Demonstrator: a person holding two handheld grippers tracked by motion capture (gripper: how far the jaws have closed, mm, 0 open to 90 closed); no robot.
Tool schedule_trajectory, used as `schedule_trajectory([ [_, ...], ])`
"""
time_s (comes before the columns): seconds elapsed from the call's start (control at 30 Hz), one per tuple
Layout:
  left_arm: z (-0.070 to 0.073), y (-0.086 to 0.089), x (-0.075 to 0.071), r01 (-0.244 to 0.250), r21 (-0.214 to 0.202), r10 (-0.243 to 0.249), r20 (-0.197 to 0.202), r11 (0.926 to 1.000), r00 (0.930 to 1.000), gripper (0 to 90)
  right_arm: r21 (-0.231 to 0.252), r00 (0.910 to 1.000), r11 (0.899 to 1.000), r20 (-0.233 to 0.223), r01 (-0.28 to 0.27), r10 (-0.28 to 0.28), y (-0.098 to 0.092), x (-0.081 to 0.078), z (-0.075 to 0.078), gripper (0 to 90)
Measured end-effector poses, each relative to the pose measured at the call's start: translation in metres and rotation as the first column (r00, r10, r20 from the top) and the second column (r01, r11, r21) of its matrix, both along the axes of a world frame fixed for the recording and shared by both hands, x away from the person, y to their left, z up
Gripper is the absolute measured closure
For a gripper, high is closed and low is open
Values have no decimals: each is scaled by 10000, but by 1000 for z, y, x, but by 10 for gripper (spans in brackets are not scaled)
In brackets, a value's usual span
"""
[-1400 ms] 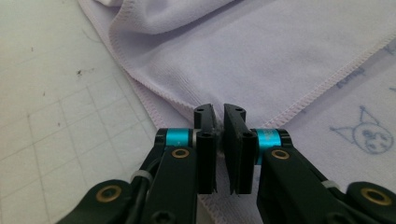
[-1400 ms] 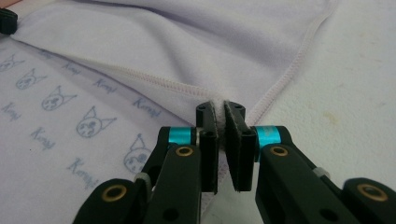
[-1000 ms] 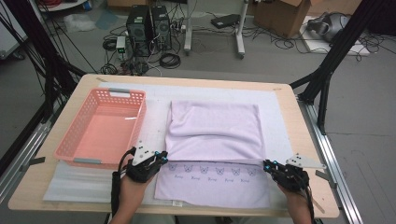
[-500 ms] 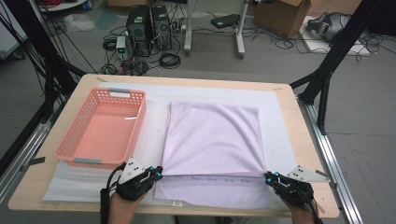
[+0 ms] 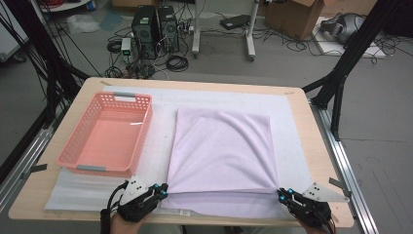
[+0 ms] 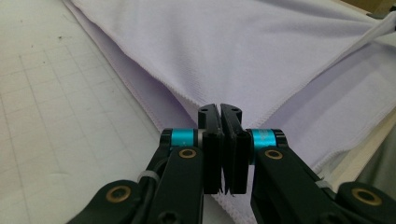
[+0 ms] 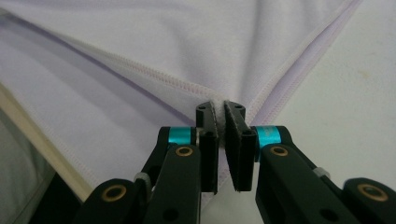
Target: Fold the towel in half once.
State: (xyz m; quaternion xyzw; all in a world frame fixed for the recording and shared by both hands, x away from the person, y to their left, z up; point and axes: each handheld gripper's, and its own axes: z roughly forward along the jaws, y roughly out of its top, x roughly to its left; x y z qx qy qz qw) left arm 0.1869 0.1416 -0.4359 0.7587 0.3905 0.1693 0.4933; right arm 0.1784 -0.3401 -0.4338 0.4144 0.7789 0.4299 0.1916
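A pale lilac cloth lies folded over itself on the white mat, its upper layer drawn toward the table's near edge. My left gripper pinches the near-left corner of that upper layer; in the left gripper view the jaws are pressed together on the cloth's hem. My right gripper holds the near-right corner, and in the right gripper view the pads clamp a bunched bit of stitched edge. A strip of the lower layer shows beneath, between the two grippers.
A salmon-pink plastic basket stands on the left of the table, with nothing in it. The wooden table edge runs along the right. Computers, cables and boxes lie on the floor beyond the table.
Both grippers have pulled the cloth's upper layer toward the near edge, covering the printed strip that showed a second ago. The fold now reaches almost to the lower layer's front hem.
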Motion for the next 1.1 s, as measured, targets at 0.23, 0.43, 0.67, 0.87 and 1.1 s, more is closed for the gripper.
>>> schedule_trajectory([
  [0.23, -1, 3, -9, 78, -115, -79, -100, 9999, 9999, 870, 264, 9997, 9994, -125, -205, 209, -2, -6, -1, 842],
  [0.43, 2, 9, -23, 223, -346, -232, -251, 9992, 9994, 870, 216, 9988, 9986, 75, -488, 487, -3, -22, 3, 842],
  [0.67, -1, 9, -36, 457, -1, -457, -431, 9990, 9980, 858, 110, 9978, 9979, -174, -643, 645, -2, -38, 4, 834],
  [0.87, 7, 13, -26, 63, -554, -64, -22, 9984, 10000, 567, 1607, 9993, 9869, -302, -169, 221, -12, -37, 6, 598],
  [1.1, 4, 5, 5, 18, -519, -24, -127, 9987, 9999, 571, 1215, 9957, 9883, -32, 919, -922, -9, -16, 8, 644],
])
